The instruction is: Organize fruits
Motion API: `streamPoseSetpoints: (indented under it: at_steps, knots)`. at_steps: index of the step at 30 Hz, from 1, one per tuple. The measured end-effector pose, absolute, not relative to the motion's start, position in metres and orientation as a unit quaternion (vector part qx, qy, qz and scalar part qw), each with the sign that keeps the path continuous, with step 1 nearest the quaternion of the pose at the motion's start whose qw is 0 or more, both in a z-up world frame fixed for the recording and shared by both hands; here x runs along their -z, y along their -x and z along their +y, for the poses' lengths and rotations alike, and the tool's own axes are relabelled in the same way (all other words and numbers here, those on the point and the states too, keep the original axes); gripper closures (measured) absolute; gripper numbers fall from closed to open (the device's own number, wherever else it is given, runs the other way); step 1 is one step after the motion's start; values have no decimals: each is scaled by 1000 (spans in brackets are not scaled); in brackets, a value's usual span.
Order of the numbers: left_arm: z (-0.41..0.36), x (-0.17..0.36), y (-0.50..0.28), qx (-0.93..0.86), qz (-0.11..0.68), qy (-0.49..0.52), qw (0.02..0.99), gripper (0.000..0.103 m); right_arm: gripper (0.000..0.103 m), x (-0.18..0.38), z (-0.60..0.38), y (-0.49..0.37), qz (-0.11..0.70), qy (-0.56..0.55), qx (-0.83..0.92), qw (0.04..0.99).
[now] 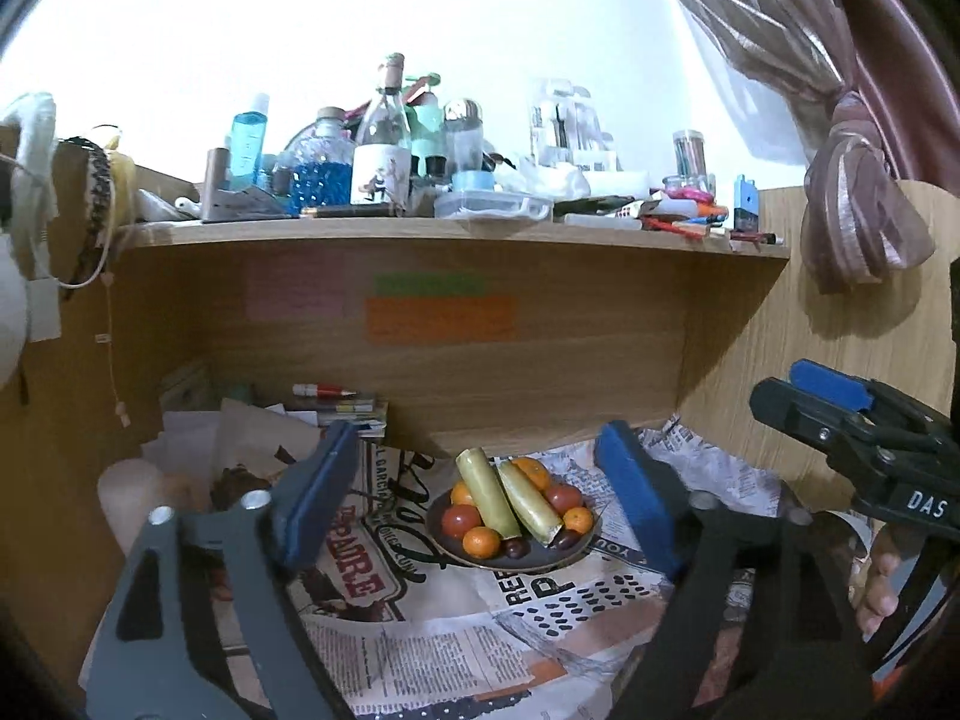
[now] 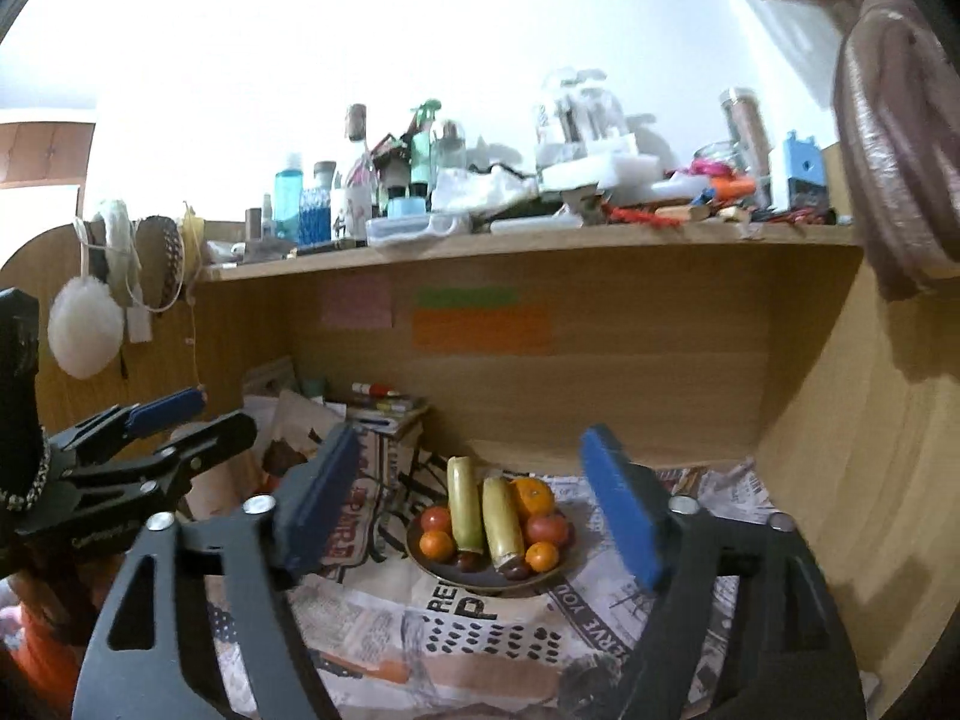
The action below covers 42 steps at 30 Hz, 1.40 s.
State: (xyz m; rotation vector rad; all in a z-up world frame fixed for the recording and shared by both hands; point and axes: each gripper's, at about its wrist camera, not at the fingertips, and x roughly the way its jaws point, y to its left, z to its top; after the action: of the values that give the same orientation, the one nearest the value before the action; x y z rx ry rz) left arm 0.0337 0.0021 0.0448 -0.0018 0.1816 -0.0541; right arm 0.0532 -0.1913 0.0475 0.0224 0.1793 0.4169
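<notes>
Newspaper (image 1: pixel 480 636) is spread over the desk under a crowded wooden shelf (image 1: pixel 420 234) in the left wrist view, and the left gripper (image 1: pixel 474 510) is held wide open with nothing in it, well back from the plate (image 1: pixel 576 549), likely because the fruits (image 1: pixel 489 498) are already piled on it. Seen from the right wrist view, the right gripper (image 2: pixel 474 510) is open and empty too, and the plate (image 2: pixel 561 570) is filled with oranges (image 2: pixel 533 495), red fruits (image 2: pixel 547 529), two long yellow-green pieces (image 2: pixel 465 504) and what may be dark plums (image 2: pixel 469 561).

Upper wall (image 1: pixel 300 30) blown out white; fisheye edges bent, dark; shelf recess dim
</notes>
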Motion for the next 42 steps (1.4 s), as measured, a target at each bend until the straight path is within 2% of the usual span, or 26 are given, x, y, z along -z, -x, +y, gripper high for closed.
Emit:
streamPoseSetpoints:
  at_steps: [5, 7, 9, 13, 15, 42]
  knots:
    - [2, -43, -21, 20, 80, 2, 997, 7, 14, -46, -191, -43, 83, -8, -197, 977]
    - [3, -42, -18, 19, 79, 2, 997, 7, 4, -46, -191, -40, 78, -8, -191, 978]
    - [3, -41, -17, 18, 79, 1, 997, 7, 0, -46, -192, -35, 70, -8, -182, 981]
    - [2, -40, -15, 16, 78, -1, 997, 6, 0, -45, -192, -30, 63, -7, -178, 982]
    - [2, -40, -15, 16, 76, 1, 997, 2, 0, -44, -191, -28, 63, -5, -177, 982]
    - [1, -38, -18, 21, 80, 0, 997, 0, 0, -44, -189, -29, 63, -4, -175, 983]
